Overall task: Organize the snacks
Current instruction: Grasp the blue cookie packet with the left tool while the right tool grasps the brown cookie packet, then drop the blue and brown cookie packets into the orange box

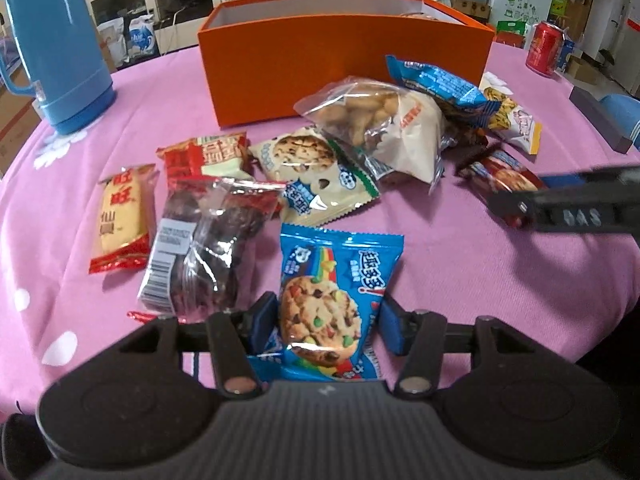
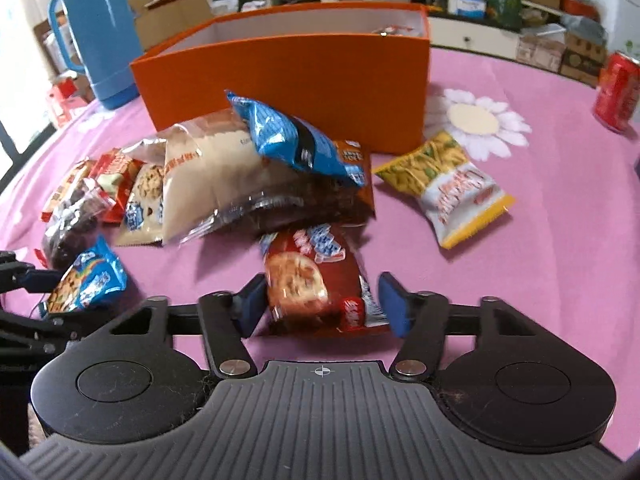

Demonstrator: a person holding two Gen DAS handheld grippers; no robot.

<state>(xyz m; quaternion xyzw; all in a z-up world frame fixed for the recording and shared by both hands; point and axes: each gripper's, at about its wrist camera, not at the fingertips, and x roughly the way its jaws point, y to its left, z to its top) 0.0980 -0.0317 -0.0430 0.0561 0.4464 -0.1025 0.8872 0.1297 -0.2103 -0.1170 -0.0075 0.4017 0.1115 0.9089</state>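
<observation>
- Our left gripper (image 1: 326,324) has its blue pads either side of the blue cookie packet (image 1: 334,304); the pads sit spread, and we cannot tell whether they touch the wrapper.
- Our right gripper (image 2: 324,304) straddles the red cookie packet (image 2: 316,280), blue pads apart with a visible gap on the right side; the packet is blurred.
- Only the left wrist view gives us the rice cracker packet (image 1: 122,220) and the dark clear-wrapped snack (image 1: 204,252) in full, lying on the pink tablecloth (image 1: 440,272) at the left of the pile.
- Only the right wrist view shows the yellow and white snack bag (image 2: 448,188) lying flat, apart from the heap, just beside the white daisy print (image 2: 476,120).
- The orange box (image 2: 296,84) stands open behind the pile in both views; something red and white peeks above its far right corner, too small to tell.
- A shiny blue packet (image 2: 292,140) rests on top of the big clear biscuit bag (image 2: 212,184), right in front of the box wall.
- Blue thermos (image 1: 52,40) stands at far left, red can (image 1: 546,48) at far right.
</observation>
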